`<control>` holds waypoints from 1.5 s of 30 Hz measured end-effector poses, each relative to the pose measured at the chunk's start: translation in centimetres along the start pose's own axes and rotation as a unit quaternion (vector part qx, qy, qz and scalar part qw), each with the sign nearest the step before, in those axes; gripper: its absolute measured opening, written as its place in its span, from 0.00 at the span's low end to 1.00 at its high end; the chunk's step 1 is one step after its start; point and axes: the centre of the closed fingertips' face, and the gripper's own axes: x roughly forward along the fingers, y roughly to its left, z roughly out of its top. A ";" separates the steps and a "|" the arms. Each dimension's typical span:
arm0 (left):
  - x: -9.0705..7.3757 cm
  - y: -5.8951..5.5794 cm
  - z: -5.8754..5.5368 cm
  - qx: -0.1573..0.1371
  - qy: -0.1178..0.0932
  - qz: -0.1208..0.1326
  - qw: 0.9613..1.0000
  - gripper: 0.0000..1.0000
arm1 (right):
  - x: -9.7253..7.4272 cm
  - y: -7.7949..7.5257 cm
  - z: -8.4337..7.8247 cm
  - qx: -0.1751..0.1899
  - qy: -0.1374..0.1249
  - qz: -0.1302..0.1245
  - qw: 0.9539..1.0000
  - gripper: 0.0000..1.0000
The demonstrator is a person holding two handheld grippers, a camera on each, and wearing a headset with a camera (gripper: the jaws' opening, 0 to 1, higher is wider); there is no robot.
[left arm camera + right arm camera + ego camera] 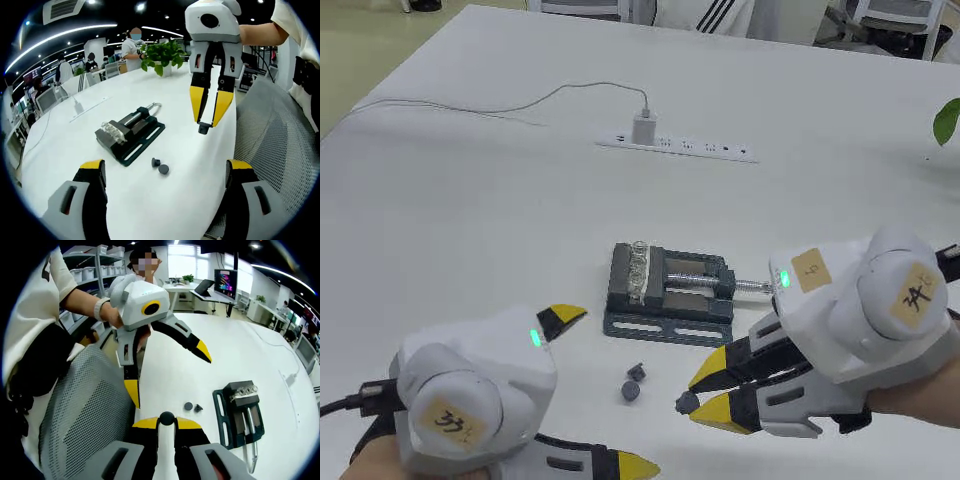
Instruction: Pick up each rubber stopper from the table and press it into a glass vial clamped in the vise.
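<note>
White and smooth, the bench point(470, 220) stretches away through a bright open office. Over its near edge the right tongs point(702, 393) are clenched on a small dark-grey rubber stopper point(687, 403). The round lump is pinched between their yellow tips and held clear of the surface. The left tongs point(170, 377) are released, their two black, yellow-tipped jaws spread wide with nothing between them. Both have bulky, rounded white plastic shells with paper labels stuck on.

Between the two, a loose stopper point(630, 391) lies on the bench like a squat rounded disc. A second stopper point(636, 372) sits just beside it, tipped so its narrower plug end shows.

Just beyond them stands the vise point(670, 295), a blocky thing of dark grey metal on a slotted base. A bright threaded screw point(750, 288) sticks out of one end. Clamped in it is a short row of clear glass vials point(638, 270), upright and side by side. From here I cannot tell whether any is plugged.

Farther off lies a long white power strip point(675, 145) with a white charger point(644, 128) plugged into it. Its thin cable point(470, 105) trails across the bench. A leafy green potted plant point(162, 55) stands at the far end, and a grey mesh chair point(270, 125) sits beside the near edge.
</note>
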 end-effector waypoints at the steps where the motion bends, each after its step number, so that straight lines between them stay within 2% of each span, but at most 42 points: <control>1: -0.2 0.2 -0.1 -0.007 -0.002 0.005 1.000 0.99 | 0.0 0.0 0.0 0.000 0.000 0.000 1.000 0.07; 11: -0.9 1.1 0.0 -0.021 -0.014 0.022 0.999 0.99 | 0.1 -0.3 -0.4 0.005 0.007 0.000 1.000 0.07; 20: -1.0 1.1 -0.1 -0.029 -0.021 0.028 0.999 0.99 | -0.2 -1.6 -0.5 0.000 0.019 -0.001 1.000 0.07; 30: -0.9 0.8 -0.4 -0.028 -0.019 0.026 0.999 0.98 | -1.0 -4.3 -0.3 -0.020 0.046 -0.004 0.999 0.07; 45: -1.1 1.8 -0.7 -0.034 -0.016 0.036 0.999 0.99 | -1.5 -9.4 0.3 -0.047 0.093 -0.006 0.995 0.07</control>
